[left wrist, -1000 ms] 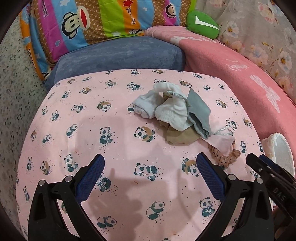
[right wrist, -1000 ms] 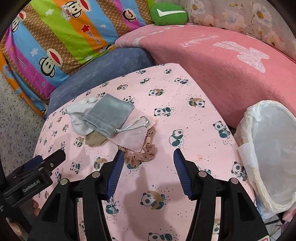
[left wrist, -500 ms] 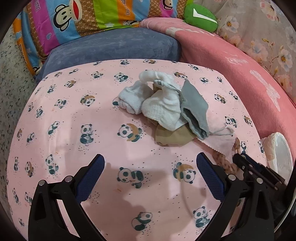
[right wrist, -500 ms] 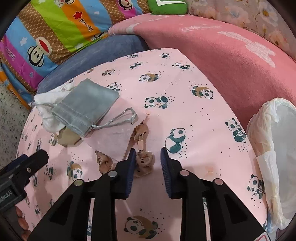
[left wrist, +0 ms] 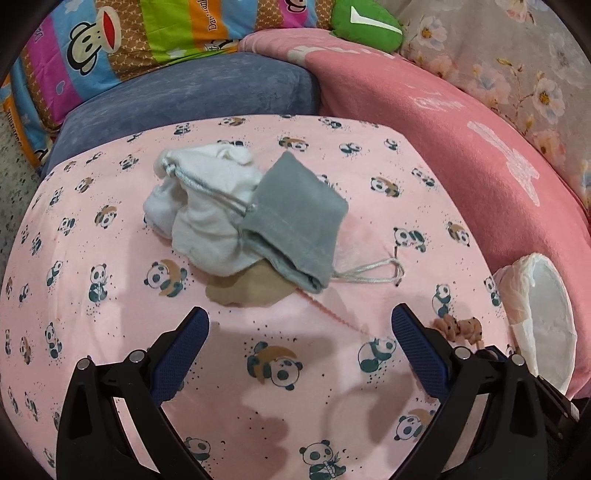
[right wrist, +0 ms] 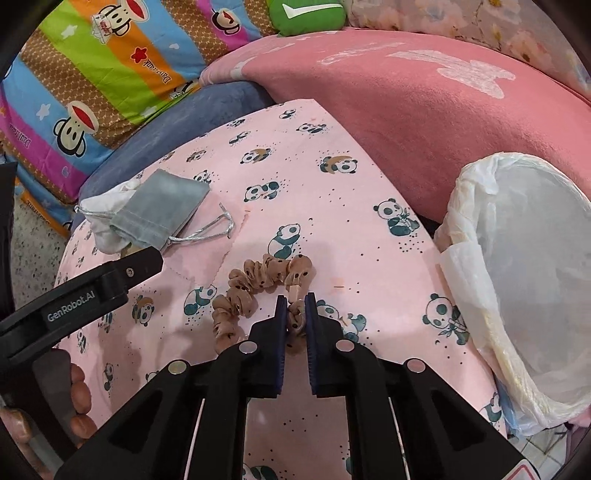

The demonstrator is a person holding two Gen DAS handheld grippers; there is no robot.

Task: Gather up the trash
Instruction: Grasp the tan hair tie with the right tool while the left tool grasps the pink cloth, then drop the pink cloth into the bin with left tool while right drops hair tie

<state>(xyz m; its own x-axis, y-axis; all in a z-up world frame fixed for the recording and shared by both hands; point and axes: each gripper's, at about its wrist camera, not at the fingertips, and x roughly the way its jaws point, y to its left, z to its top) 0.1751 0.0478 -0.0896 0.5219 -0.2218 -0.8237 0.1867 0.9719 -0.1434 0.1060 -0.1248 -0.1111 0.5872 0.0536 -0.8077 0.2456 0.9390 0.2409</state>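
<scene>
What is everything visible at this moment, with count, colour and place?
scrunchie: one, tan with dark dots, on panda cloth, pinched by right gripper
drawstring pouch: one, grey, over white cloth
white cloth: one bundle, white, cloth centre
tan scrap: one, under pouch
panda cloth: one, pink
lined bin: one, white bag, right of cloth
green cushion: one, far back
left gripper: open, hovering
right gripper: shut on scrunchie

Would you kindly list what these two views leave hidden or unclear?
- Left wrist view: most of the tan item is hidden under the gray pouch and the white cloth.
- Right wrist view: the scrunchie end is hidden between the right claw fingers.
- Both views: the bin bottom is cut off by the edge.
</scene>
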